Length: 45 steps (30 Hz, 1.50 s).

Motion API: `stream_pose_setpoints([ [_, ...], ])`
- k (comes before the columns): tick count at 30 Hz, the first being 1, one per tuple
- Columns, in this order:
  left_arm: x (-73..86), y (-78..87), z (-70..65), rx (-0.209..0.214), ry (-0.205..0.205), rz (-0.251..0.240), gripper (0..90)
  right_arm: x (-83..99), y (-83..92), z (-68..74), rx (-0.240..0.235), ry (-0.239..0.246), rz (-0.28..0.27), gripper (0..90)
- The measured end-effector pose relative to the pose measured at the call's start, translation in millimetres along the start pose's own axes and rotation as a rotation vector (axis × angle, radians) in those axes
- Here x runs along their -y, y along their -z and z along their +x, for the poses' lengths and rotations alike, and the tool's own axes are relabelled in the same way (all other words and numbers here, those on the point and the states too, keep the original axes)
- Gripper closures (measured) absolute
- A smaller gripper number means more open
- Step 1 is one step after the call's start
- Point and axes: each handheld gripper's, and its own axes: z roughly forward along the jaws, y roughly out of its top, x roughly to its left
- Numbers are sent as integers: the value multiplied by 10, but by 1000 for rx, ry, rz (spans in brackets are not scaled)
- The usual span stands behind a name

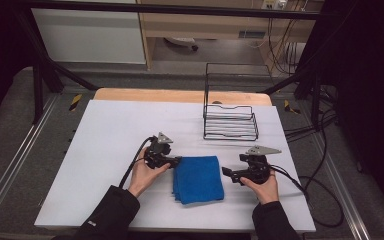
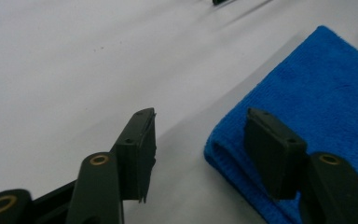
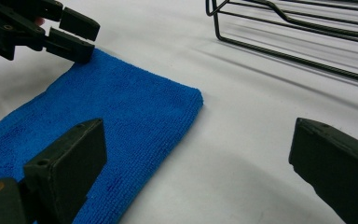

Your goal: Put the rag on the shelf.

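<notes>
A folded blue towel [image 1: 199,179] lies flat on the white table [image 1: 115,135], near the front. My left gripper [image 1: 177,161] is at the towel's far left corner. In the left gripper view the gripper [image 2: 198,135] has its jaws apart: one hangs over the towel's folded edge [image 2: 317,93], the other over bare table beside it, and neither presses the cloth. My right gripper [image 1: 226,172] rests just right of the towel, jaws wide and pointing at it. Between them [image 3: 198,149] lie the towel's corner [image 3: 121,112] and bare table. The left gripper [image 3: 81,39] appears beyond, at the towel's corner.
A black wire basket [image 1: 230,120] stands behind the towel toward the back right, its lower rails [image 3: 298,28] close ahead of the right gripper. Cables trail off the table's right side. A wooden board edges the table's far side.
</notes>
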Motion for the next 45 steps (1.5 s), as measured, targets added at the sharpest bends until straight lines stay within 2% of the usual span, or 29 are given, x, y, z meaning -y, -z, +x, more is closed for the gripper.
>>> stream_pose_setpoints([
  [5,9,-36,10,29,17,13,547,3,-14,0,-2,-2,13,51],
  [13,20,-122,-25,61,30,35,614,0,-21,-2,-3,-8,13,53],
  [21,20,-149,-52,63,29,31,652,-8,-28,-7,-6,-14,10,54],
  [25,20,-148,-75,77,23,36,743,-19,-41,-6,-4,-22,3,51],
  [28,20,-146,-88,75,20,37,771,-33,-59,-6,-6,-31,-3,41],
  [32,21,-147,-96,79,19,37,809,-83,-108,17,30,-36,5,38],
  [34,22,-148,-98,79,19,37,814,-101,-128,25,31,-36,9,48],
  [35,26,-150,-101,78,20,34,818,-132,-188,39,28,-21,14,86],
  [37,30,-154,-102,77,20,31,821,-156,-248,41,29,-20,31,125],
  [45,35,-158,-116,67,24,29,825,-208,-522,-19,30,-58,71,320],
])
